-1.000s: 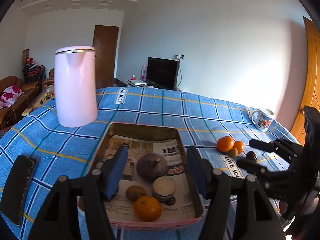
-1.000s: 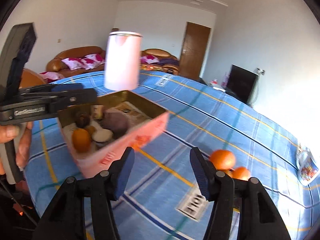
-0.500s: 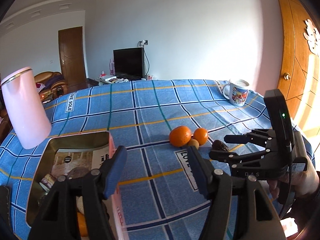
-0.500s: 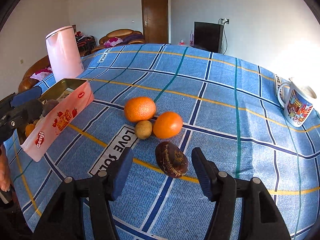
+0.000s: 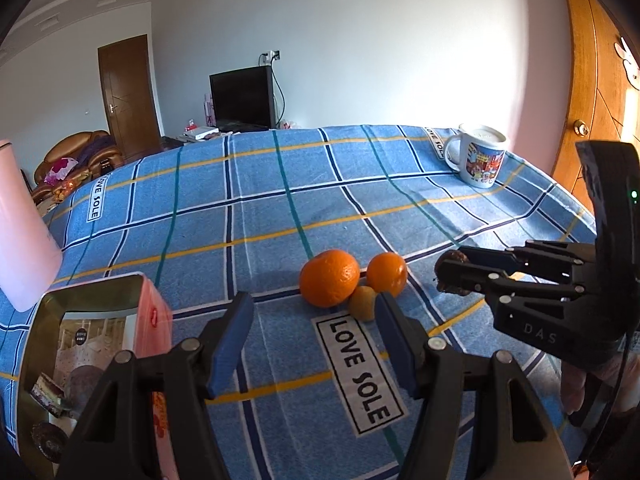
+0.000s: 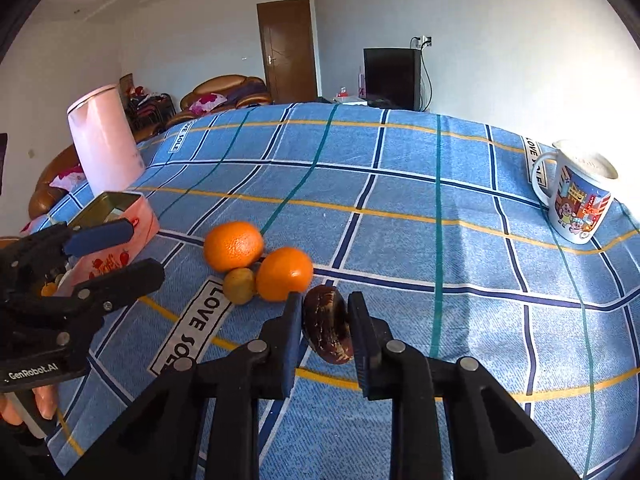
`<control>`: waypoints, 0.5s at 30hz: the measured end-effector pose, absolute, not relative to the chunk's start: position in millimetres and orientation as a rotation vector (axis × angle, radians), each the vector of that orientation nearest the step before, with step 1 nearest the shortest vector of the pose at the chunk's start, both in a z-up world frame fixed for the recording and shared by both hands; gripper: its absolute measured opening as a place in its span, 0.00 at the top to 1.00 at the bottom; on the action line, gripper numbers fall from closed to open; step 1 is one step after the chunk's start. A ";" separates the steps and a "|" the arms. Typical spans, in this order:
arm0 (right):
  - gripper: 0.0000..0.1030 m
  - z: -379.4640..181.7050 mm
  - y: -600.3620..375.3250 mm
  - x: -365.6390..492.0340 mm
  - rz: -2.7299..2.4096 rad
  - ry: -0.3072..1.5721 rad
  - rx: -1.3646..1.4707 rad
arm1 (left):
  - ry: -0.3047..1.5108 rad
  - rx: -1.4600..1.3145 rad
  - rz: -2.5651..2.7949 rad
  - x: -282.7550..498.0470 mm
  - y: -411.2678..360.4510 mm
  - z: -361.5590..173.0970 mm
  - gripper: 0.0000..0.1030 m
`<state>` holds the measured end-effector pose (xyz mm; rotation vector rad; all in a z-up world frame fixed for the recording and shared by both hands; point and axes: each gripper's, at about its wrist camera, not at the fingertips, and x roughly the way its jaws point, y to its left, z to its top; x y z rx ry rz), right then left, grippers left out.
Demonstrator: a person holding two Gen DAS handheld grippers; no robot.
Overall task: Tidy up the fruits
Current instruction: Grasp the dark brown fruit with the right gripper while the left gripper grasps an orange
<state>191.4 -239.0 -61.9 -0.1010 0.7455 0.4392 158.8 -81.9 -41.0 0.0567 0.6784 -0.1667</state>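
Dark-brown wrinkled fruit clamped between jaws of right gripper, on blue plaid cloth; jaws just closed on it. Two oranges & small yellow fruit just ahead-left. Left gripper parted, empty; pink tin to its left.

oranges centre of table | tin left | mug far right
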 end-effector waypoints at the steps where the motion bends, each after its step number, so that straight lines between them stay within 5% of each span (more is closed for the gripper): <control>1: 0.76 -60.8 -241.4 192.7 0.438 0.740 -0.087 | 0.681 0.058 -0.167 162.9 -84.2 -41.1 0.37; 15: 0.76 -56.3 -249.1 192.2 0.438 0.685 -0.037 | 0.781 0.001 -0.157 216.8 -92.3 -64.0 0.38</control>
